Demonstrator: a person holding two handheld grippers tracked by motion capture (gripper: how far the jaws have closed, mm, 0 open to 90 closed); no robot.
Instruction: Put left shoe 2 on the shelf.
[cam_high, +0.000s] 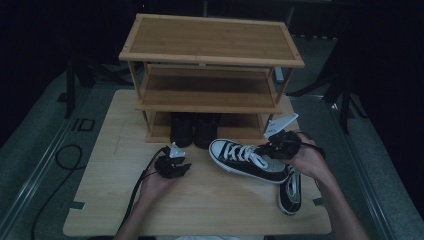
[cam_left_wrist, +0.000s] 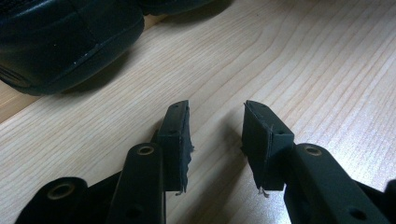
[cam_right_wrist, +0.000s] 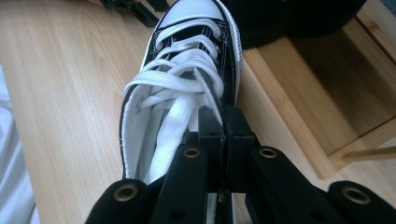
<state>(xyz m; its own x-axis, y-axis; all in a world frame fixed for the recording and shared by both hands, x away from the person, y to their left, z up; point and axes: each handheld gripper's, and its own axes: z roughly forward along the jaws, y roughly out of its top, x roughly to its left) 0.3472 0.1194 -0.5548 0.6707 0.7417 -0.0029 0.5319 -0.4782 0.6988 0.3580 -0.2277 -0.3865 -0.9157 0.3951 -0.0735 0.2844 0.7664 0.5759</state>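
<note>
A black canvas sneaker (cam_high: 245, 160) with white laces, toe cap and sole hangs tilted just above the table in front of the rack. My right gripper (cam_high: 272, 148) is shut on the edge of its opening. In the right gripper view the closed jaws (cam_right_wrist: 224, 126) pinch the sneaker's upper (cam_right_wrist: 187, 79) beside the laces. The matching sneaker (cam_high: 290, 192) lies on the table under the right hand. My left gripper (cam_high: 182, 167) rests low at centre left. Its jaws (cam_left_wrist: 217, 135) stand open over bare wood with nothing between them.
A three-tier wooden shoe rack (cam_high: 210, 37) stands at the back of the light wooden table (cam_high: 200, 210). A pair of black shoes (cam_high: 194, 130) sits on its bottom shelf; one toe (cam_left_wrist: 60, 37) lies close ahead of the left gripper. A cable (cam_high: 60, 160) lies on the floor at left.
</note>
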